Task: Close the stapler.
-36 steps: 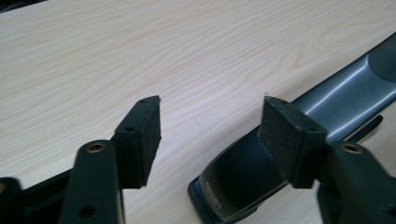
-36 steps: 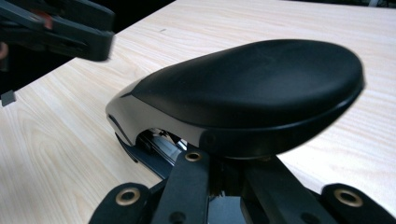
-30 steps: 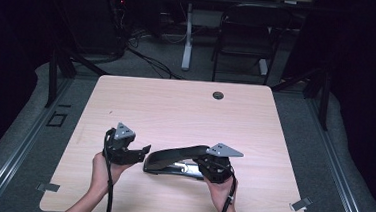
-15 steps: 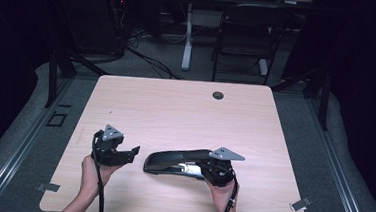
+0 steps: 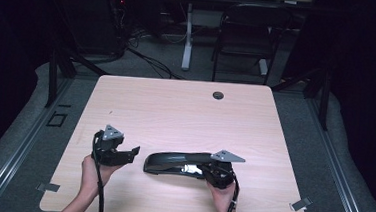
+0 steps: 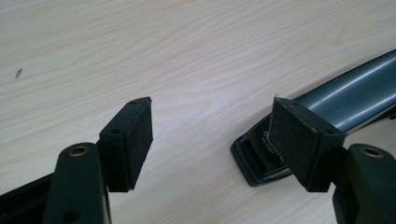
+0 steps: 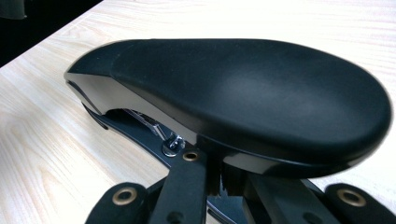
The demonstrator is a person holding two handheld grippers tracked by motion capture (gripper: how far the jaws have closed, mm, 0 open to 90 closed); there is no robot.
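A long black stapler point(image 5: 174, 162) lies flat near the front of the light wood table point(image 5: 185, 116). My right gripper point(image 5: 206, 171) is at its right end, shut on the stapler's base under the broad top arm point(image 7: 243, 88); in the right gripper view the jaws of my right gripper point(image 7: 224, 179) are pressed together there. My left gripper point(image 5: 133, 152) is just left of the stapler's other end, open, with bare table between its pads. In the left gripper view the stapler's end point(image 6: 261, 154) sits beside the right pad point(image 6: 299, 140) of my left gripper point(image 6: 212, 135).
A dark round grommet point(image 5: 218, 95) is set in the table near its far edge. A black chair point(image 5: 246, 35) and a desk leg point(image 5: 187, 36) stand beyond the table. The table's front edge runs just below both hands.
My left gripper has drawn back a little to the left, away from the stapler's end. The right gripper and the stapler have stayed put.
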